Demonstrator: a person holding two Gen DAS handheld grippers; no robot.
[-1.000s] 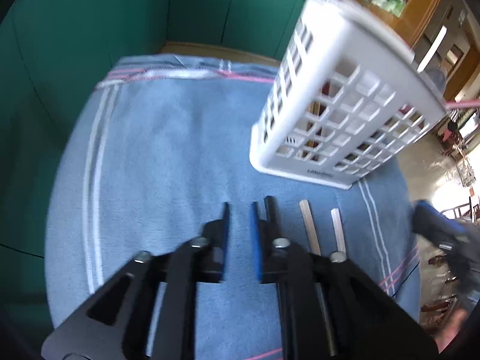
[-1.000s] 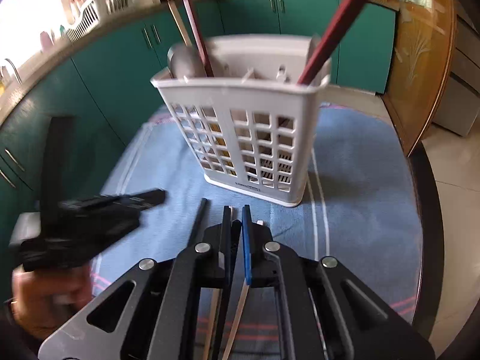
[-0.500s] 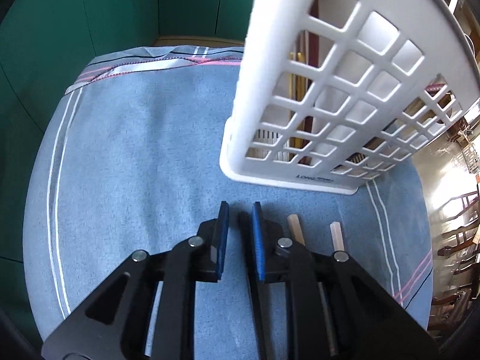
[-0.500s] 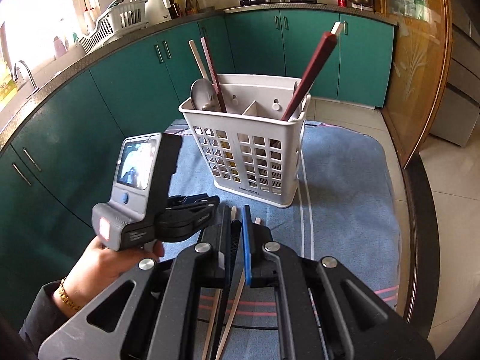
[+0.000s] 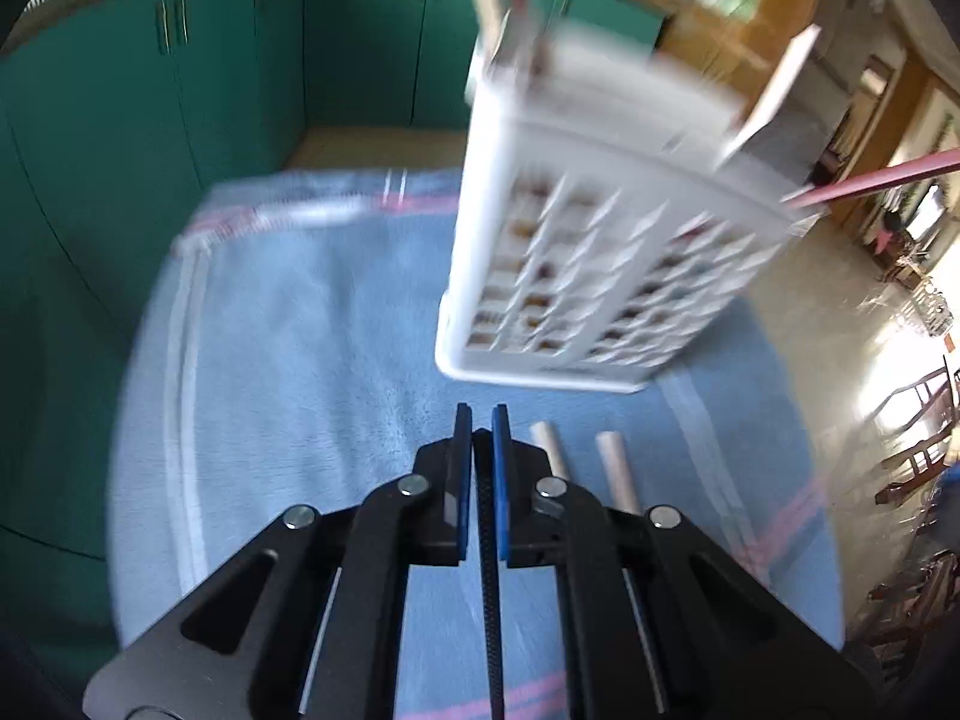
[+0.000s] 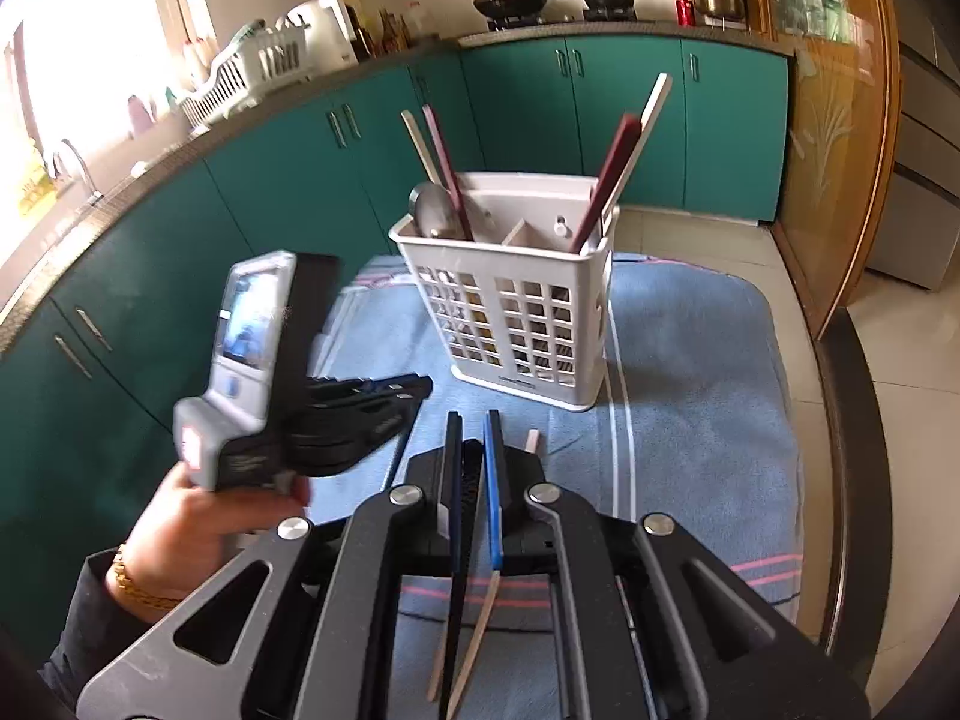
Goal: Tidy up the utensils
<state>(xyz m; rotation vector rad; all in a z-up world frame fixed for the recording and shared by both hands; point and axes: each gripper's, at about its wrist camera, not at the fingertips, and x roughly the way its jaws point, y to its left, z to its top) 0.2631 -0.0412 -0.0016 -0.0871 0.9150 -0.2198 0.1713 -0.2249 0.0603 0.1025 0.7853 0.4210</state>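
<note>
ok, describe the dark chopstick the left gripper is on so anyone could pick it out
Start at the white slotted caddy on the blue towel. In front of it lie chopsticks side by side. The target is the black chopstick between the left gripper fingers; the two pale wooden ones lie free to its right.

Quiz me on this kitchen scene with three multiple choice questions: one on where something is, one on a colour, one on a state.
1. The white basket stands on: A the floor; B a blue towel; C the counter.
2. The cabinets are: A teal; B white; C red.
3. The left gripper has its jaws: A wide open; B out of view; C nearly closed around a black chopstick.
Answers: B, the towel lies beneath its base; A, every door shows teal; C, only a thin gap is left, with the stick in it.
</note>
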